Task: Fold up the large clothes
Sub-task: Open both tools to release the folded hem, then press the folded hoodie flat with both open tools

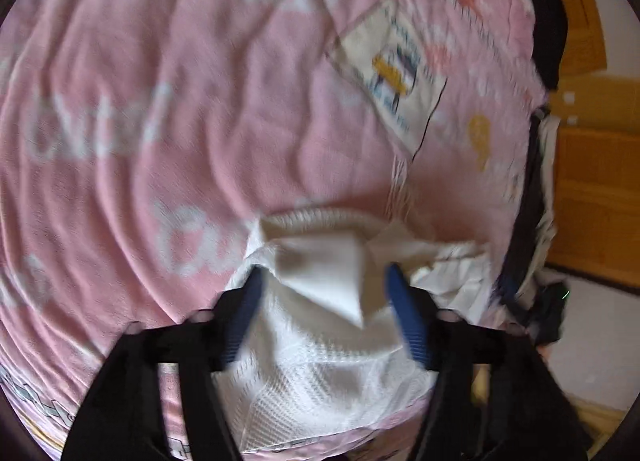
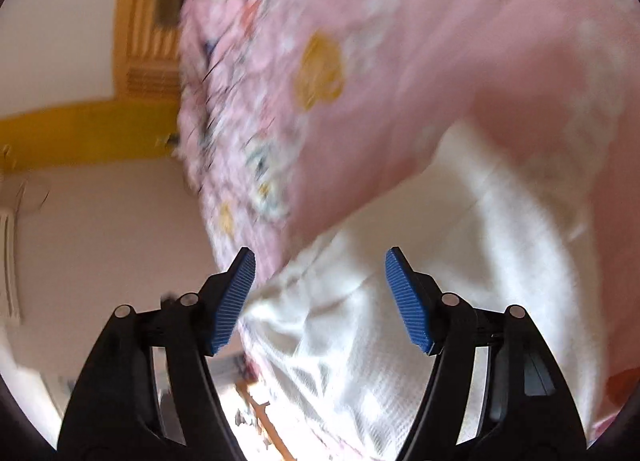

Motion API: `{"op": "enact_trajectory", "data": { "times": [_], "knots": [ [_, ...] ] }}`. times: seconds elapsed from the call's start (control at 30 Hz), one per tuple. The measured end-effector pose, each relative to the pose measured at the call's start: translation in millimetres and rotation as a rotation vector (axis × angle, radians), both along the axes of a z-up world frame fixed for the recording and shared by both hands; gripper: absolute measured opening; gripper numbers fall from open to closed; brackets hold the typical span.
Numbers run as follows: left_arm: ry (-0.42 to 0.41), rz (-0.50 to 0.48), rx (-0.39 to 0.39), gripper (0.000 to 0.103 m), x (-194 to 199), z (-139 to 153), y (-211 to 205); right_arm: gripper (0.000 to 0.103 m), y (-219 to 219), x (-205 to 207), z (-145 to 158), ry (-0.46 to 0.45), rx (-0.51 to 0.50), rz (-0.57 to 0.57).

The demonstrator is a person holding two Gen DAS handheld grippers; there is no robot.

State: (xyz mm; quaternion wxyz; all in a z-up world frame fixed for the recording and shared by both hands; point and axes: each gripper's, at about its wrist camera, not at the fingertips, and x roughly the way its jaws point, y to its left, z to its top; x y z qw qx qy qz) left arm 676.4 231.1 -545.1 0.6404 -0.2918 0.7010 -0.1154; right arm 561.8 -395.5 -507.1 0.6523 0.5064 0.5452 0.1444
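A white knitted garment (image 1: pixel 320 345) lies bunched on a pink printed bedsheet (image 1: pixel 168 109); its ribbed collar (image 1: pixel 320 217) faces away from me. My left gripper (image 1: pixel 322 281) is open, its blue pads either side of a folded white flap of the garment, just above it. In the right wrist view the same white garment (image 2: pixel 400 321) lies along the edge of the pink bed cover (image 2: pixel 400 61). My right gripper (image 2: pixel 320 265) is open above the garment's edge and holds nothing. Both views are blurred by motion.
A dark pile of clothes (image 1: pixel 548 29) sits at the bed's far right edge, with more dark fabric (image 1: pixel 532 197) down that side. Orange wooden furniture (image 1: pixel 592 181) stands beyond. In the right wrist view, pale floor (image 2: pixel 100 241) and a yellow wooden frame (image 2: pixel 80 133) lie left of the bed.
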Motion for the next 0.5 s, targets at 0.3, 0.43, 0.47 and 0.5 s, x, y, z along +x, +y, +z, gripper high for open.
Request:
{"op": "enact_trajectory", "data": {
  "times": [0.3, 0.43, 0.47, 0.5],
  "knots": [
    [-0.321, -0.068, 0.709, 0.071, -2.9, 63.9, -57.2, 0.067, 39.3, -54.9, 3.0, 0.009, -0.034, 0.140],
    [-0.423, -0.207, 0.657, 0.073, -40.8, 54.9, -156.6, 0.067, 53.1, -49.7, -19.2, 0.043, 0.014, 0.134],
    [-0.401, -0.219, 0.578, 0.073, -50.1, 42.0, -182.0, 0.067, 58.3, -48.7, -23.5, 0.039, 0.056, 0.125],
    [-0.371, -0.225, 0.540, 0.073, -53.5, 27.4, -201.1, 0.067, 67.2, -44.1, -28.6, 0.043, 0.101, 0.117]
  ]
}}
